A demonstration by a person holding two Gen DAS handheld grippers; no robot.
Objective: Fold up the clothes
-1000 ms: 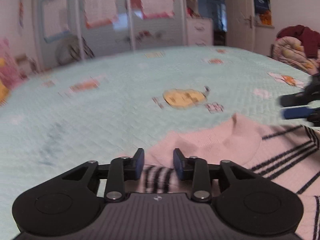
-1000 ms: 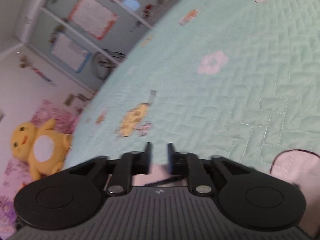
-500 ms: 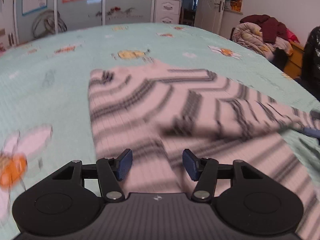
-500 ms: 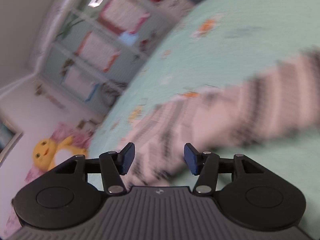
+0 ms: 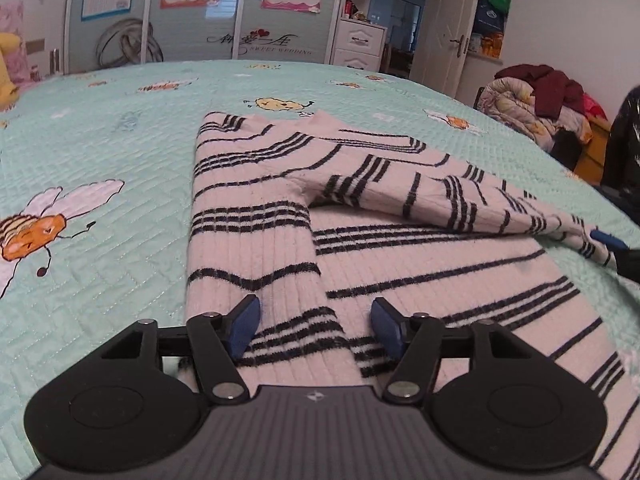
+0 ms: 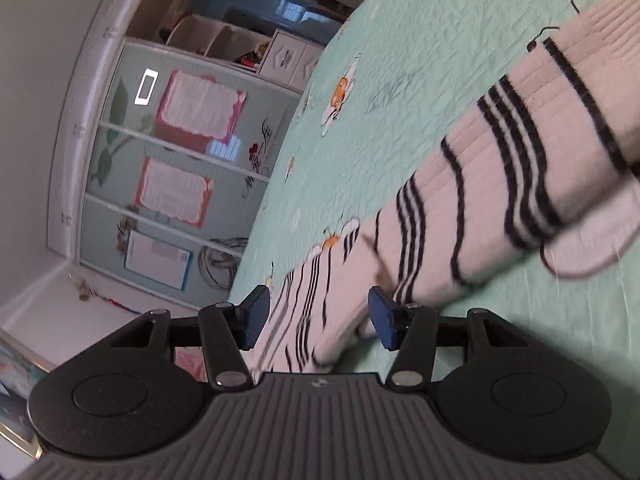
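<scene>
"SWEET WEDDING" reads on the wardrobe door [image 5: 276, 46]. The pink striped sweater [image 5: 400, 216] lies on the mint bee-print quilt [image 5: 100, 160], collar far, long axis running away. The left gripper [image 5: 314, 326], just opening, and the right gripper [image 6: 316, 316] stand spread, each over a sleeve, pads clear.
</scene>
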